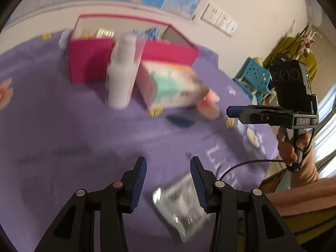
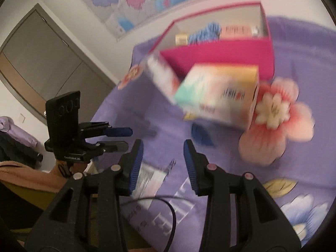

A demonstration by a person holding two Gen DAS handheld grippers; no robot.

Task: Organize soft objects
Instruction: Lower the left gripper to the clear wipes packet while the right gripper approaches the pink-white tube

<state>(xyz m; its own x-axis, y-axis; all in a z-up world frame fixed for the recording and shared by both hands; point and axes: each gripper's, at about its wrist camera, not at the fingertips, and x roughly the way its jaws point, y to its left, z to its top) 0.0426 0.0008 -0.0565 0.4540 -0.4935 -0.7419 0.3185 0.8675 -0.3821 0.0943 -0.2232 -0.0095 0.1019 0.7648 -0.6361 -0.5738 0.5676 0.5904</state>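
Note:
My left gripper [image 1: 168, 159] hovers open over the purple cloth [image 1: 63, 126], nothing between its pads. A crinkly silver packet [image 1: 178, 201] lies on the cloth just under its right finger. My right gripper [image 2: 163, 142] is also open and empty, and the same packet [image 2: 147, 178] shows beside its left finger. Ahead stands an open pink box [image 1: 88, 63] [image 2: 220, 52] holding a blue fuzzy item [image 2: 205, 31] and small cartons. A colourful carton [image 1: 178, 86] [image 2: 218, 94] leans in front of the box. Each view shows the other gripper [image 1: 233, 111] [image 2: 126, 138] at its side.
A white bottle [image 1: 121, 73] stands upright in front of the pink box. The cloth carries printed flowers [image 2: 275, 115] and lettering. A teal basket [image 1: 256, 77] sits beyond the table's right edge. A cable [image 2: 168, 210] trails across the near cloth. Motion blur softens both views.

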